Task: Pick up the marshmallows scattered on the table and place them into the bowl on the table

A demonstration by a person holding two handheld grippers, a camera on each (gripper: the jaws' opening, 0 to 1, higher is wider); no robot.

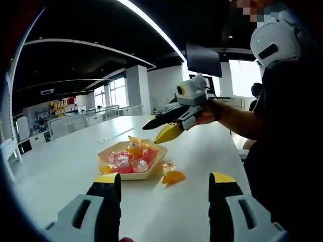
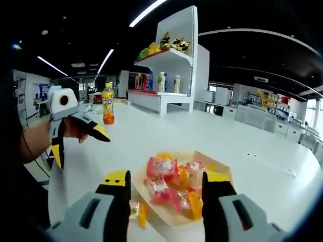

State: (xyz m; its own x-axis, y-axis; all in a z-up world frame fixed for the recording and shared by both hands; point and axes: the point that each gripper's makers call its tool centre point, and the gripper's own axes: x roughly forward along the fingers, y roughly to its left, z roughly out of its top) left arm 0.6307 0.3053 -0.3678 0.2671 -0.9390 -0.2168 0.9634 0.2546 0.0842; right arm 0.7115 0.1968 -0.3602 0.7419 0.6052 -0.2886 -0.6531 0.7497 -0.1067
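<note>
The person holds both grippers up above the white table (image 1: 60, 161), neither one gripping anything. In the left gripper view the left gripper (image 1: 164, 189) sits low with its black, yellow-tipped jaws spread wide, nothing between them but bare tabletop and the near edge of the bowl (image 1: 132, 162). In that view the right gripper (image 1: 169, 126) hangs in the air above the bowl, held in a hand (image 1: 206, 113) with the forearm reaching in from the right; its dark jaws point down and to the left, tips apart — one black, one yellow.

The right gripper view looks down from the other side: its own jaws stand wide open either side of the bowl (image 2: 222, 169), and the left gripper (image 2: 81, 138) floats at the left, gripped by a hand (image 2: 38, 143), its jaws splayed open.

The bowl is a shallow, pale, angular dish, and it is piled with wrapped marshmallows (image 1: 128, 160) — crinkly clear wrappers over pink, red and orange sweets. One orange wrapped marshmallow (image 1: 172, 175) lies on the table just beside the bowl, off its right edge in the left gripper view. In the right gripper view, a small wrapped piece (image 2: 136, 212) lies outside the bowl's near edge, partly hidden by a jaw.

Further back stand an orange drink bottle (image 2: 107, 104) on the table and a white shelf unit (image 2: 171, 60) holding bottles and packets.
</note>
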